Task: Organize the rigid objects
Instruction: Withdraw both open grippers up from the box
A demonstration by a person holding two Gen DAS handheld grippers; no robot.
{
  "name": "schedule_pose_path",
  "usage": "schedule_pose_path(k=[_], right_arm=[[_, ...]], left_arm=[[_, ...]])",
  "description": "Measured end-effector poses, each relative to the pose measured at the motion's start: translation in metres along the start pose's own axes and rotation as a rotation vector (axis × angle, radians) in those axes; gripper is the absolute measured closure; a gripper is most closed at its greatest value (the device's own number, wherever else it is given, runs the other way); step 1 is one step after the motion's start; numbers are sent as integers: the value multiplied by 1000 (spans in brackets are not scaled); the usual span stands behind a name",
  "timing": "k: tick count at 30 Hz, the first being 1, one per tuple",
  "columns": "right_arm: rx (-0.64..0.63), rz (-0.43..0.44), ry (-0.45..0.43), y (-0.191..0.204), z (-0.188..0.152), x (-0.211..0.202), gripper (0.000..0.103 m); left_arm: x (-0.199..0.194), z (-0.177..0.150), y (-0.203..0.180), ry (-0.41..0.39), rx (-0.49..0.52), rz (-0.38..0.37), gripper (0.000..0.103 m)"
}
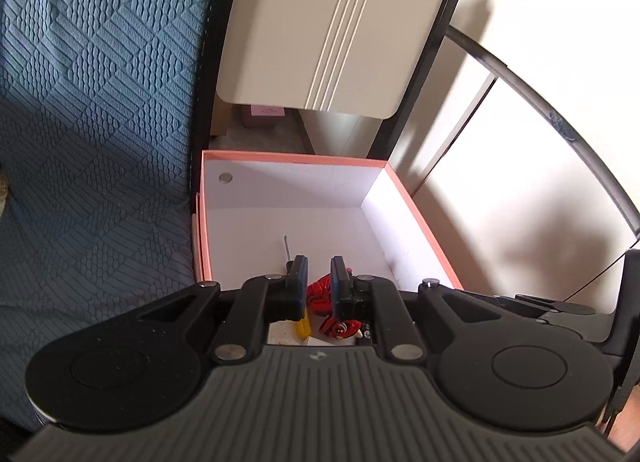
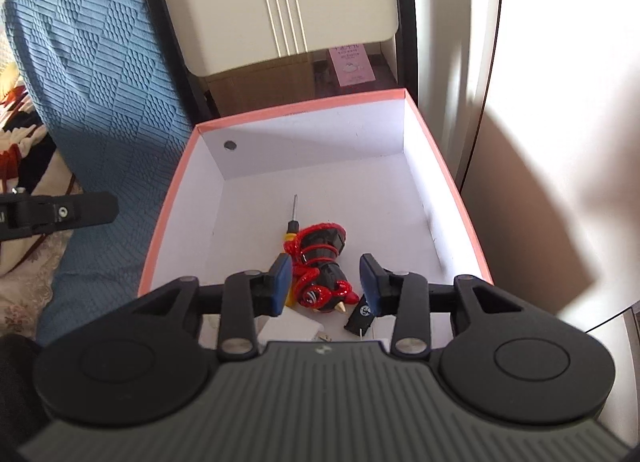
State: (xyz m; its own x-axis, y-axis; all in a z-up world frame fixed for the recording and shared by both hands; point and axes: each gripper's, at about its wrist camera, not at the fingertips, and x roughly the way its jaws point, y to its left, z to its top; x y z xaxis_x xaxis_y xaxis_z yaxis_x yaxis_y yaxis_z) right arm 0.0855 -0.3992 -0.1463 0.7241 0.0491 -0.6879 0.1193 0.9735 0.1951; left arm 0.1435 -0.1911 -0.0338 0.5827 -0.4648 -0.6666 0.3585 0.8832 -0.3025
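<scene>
Blue textured sofa cover (image 2: 100,74) flanks pink-rimmed cardboard box (image 2: 304,106); white wall to other side. Box holds red-and-black figurine (image 2: 320,262) near its front edge, yellow-handled screwdriver (image 2: 294,218) touching alongside, tip toward back wall; black tag-like piece (image 2: 358,316) and white card (image 2: 290,326) at front edge. Items clustered, judged deposited together. Right gripper (image 2: 326,278): jaws apart, nothing between pads, above figurine. Left gripper (image 1: 319,286): jaws nearly closed, empty. Back half of box floor free; walls limit side approach.
</scene>
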Motion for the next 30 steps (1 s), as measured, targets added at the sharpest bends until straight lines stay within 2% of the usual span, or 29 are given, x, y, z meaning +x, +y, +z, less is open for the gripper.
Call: schedule_pose_path(k=[10, 11, 12, 14, 18, 24, 27, 30], right_arm=[[-21, -2, -136, 30, 11, -70, 63], [-25, -3, -144, 34, 10, -75, 63], [-30, -3, -151, 37, 8, -81, 63], [-36, -5, -164, 43, 4, -90, 63], [-41, -19, -187, 52, -5, -102, 62], [-33, -35, -203, 59, -27, -114, 62], [-36, -25, -196, 62, -40, -115, 62], [-37, -21, -192, 63, -53, -111, 62]], left_arm=[[-70, 4, -1, -112, 17, -39, 89], [-75, 2, -2, -121, 23, -46, 84], [-81, 1, -2, -129, 25, -48, 69], [-90, -4, -2, -153, 33, -44, 52], [-104, -15, -1, -162, 51, -40, 49], [-119, -32, 6, -182, 58, -19, 20], [-125, -40, 12, -210, 52, -7, 10], [-125, -51, 17, -221, 72, 5, 6]])
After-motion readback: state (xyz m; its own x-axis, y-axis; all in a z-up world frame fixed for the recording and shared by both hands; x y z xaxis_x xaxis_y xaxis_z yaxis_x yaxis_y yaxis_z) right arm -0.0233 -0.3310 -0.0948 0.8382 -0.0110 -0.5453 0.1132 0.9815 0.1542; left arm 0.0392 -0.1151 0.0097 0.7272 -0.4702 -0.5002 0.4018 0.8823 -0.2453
